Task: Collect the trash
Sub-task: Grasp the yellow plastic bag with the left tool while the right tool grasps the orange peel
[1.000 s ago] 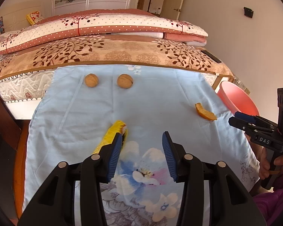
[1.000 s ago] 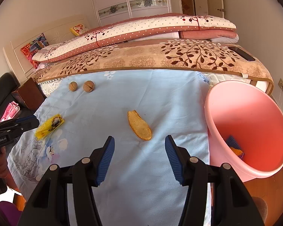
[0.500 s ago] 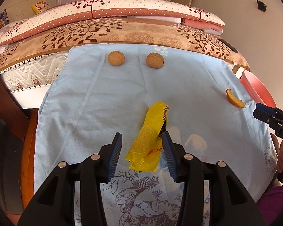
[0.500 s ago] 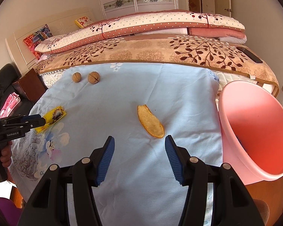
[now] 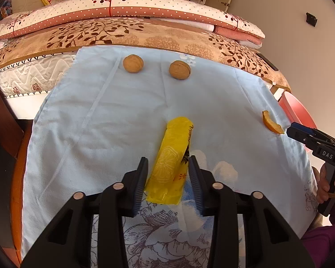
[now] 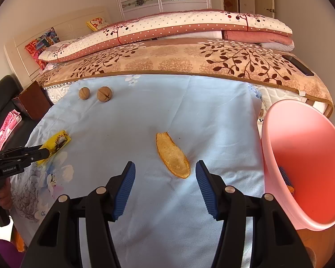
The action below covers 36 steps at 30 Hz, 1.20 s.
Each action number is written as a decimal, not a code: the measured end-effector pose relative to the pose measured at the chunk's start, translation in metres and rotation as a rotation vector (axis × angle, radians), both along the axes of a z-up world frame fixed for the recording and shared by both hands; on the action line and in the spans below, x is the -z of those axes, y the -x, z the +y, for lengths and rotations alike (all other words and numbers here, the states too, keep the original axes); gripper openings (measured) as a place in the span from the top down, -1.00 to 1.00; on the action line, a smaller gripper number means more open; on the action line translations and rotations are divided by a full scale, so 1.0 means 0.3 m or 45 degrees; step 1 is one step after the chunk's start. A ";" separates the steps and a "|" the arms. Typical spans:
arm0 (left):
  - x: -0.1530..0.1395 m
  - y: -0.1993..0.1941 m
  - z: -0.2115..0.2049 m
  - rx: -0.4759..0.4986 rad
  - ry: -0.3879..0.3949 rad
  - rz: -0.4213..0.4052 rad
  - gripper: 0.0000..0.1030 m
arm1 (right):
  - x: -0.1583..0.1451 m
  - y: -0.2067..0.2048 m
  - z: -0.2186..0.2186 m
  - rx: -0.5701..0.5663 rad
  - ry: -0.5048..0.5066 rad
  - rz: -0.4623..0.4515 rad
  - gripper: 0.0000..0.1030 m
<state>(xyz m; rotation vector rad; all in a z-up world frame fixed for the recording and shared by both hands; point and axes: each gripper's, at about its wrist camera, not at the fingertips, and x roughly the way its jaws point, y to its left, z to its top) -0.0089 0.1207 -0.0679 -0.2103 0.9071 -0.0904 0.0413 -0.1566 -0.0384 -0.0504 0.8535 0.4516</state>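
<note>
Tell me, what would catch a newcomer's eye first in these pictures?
A bright yellow wrapper lies on the pale blue sheet, between the closing jaws of the left tool. A big pink bin stands at the sheet's right edge, with an orange peel lying before the open right tool.

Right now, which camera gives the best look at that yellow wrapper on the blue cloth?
The left wrist view. The yellow wrapper lies close and whole between the left gripper, whose jaws are closing around it. The right wrist view shows it only small at the left edge, partly hidden by that gripper.
</note>
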 end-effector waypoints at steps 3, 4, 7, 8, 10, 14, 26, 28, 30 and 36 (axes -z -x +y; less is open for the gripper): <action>0.002 0.005 0.004 -0.010 0.010 -0.012 0.55 | 0.005 -0.020 0.000 0.003 0.004 0.005 -0.08; 0.000 0.006 0.007 -0.015 0.016 -0.018 0.59 | 0.008 -0.027 0.001 0.003 0.007 0.009 -0.08; -0.009 0.013 0.007 -0.017 0.029 -0.036 0.69 | 0.022 -0.046 0.005 0.001 0.019 0.023 -0.08; -0.012 0.015 0.006 -0.015 0.029 -0.039 0.71 | 0.028 -0.052 0.008 -0.002 0.028 0.028 -0.08; -0.016 0.016 -0.001 -0.009 0.024 -0.042 0.73 | 0.040 -0.065 0.016 -0.017 0.047 0.033 -0.08; -0.024 0.019 -0.003 -0.014 0.035 -0.044 0.73 | 0.065 -0.083 0.047 -0.053 0.117 0.030 -0.08; -0.072 0.016 -0.039 0.009 0.047 -0.084 0.74 | 0.102 -0.090 0.048 -0.058 0.156 0.049 0.56; -0.077 0.014 -0.051 0.017 0.048 -0.090 0.74 | 0.095 -0.082 0.036 -0.054 0.131 0.055 0.58; -0.085 0.008 -0.066 0.028 0.053 -0.096 0.74 | 0.086 -0.070 0.028 -0.048 0.108 0.058 0.59; -0.117 -0.020 -0.138 0.074 0.071 -0.133 0.74 | 0.043 -0.025 0.005 -0.036 0.048 0.035 0.60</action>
